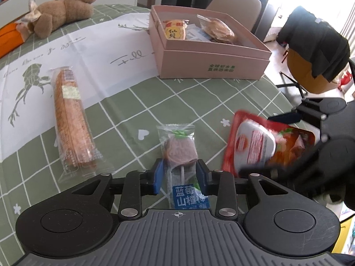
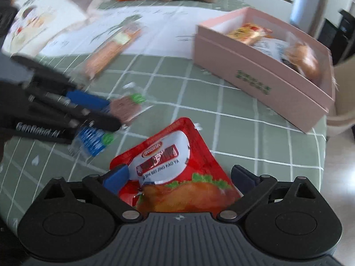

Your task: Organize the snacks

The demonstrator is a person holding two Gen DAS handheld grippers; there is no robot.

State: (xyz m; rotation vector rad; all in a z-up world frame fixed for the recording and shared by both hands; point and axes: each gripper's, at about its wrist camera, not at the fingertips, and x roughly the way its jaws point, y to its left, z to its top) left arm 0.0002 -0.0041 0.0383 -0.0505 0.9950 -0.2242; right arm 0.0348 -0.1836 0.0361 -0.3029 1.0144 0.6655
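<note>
Bare checked tablecloth (image 1: 199, 102): open lane between the near snacks and pink box (image 1: 213, 64). Obstructions: long biscuit pack (image 1: 71, 122) at left; lollipop packet (image 1: 180, 153) and red pouch (image 1: 255, 146) in foreground; box interior (image 1: 195, 34) partly filled with packets.

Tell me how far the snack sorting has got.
Done: two wrapped snacks lie in the pink box. In hand: the left claw brackets the lollipop; the right claw stands wide around the red pouch. Left: the long biscuit pack lies untouched.
</note>
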